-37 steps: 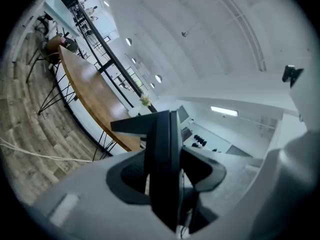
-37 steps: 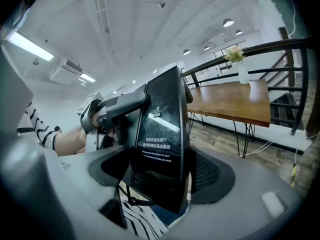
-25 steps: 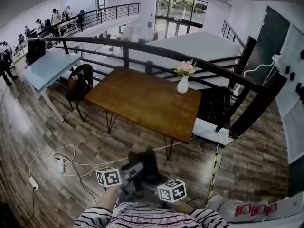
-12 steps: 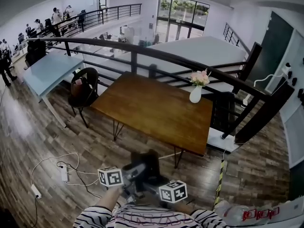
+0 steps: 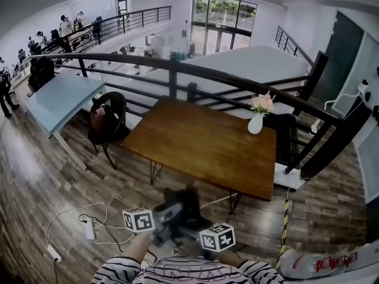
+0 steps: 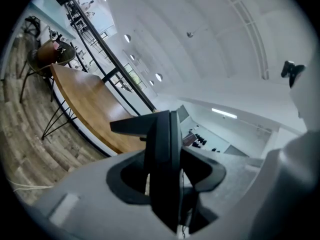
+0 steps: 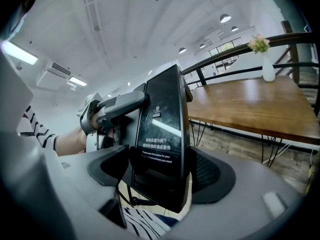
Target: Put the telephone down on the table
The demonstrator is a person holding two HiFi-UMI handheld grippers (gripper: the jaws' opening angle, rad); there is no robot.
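A black telephone [image 5: 180, 207] with a flat dark screen hangs in the air between both grippers, low in the head view. My left gripper [image 5: 168, 213] is shut on it from the left and my right gripper [image 5: 190, 222] from the right. Seen edge-on in the left gripper view, the telephone [image 6: 163, 164] stands between the jaws of the left gripper [image 6: 165, 186]. The right gripper view shows its screen with white print, the telephone [image 7: 161, 129] clamped in the right gripper [image 7: 162, 171]. The brown wooden table [image 5: 207, 141] stands a stretch ahead of it, apart.
A white vase with pink flowers [image 5: 256, 122] stands at the table's far right corner. A dark railing [image 5: 237, 77] runs behind the table. A black chair [image 5: 109, 116] and a light blue table [image 5: 56, 93] stand to the left. Cables and a power strip [image 5: 89, 229] lie on the wood floor.
The wooden table and vase have drifted right and a little nearer in the head view as I walk. Both grippers keep the same hold on the telephone.
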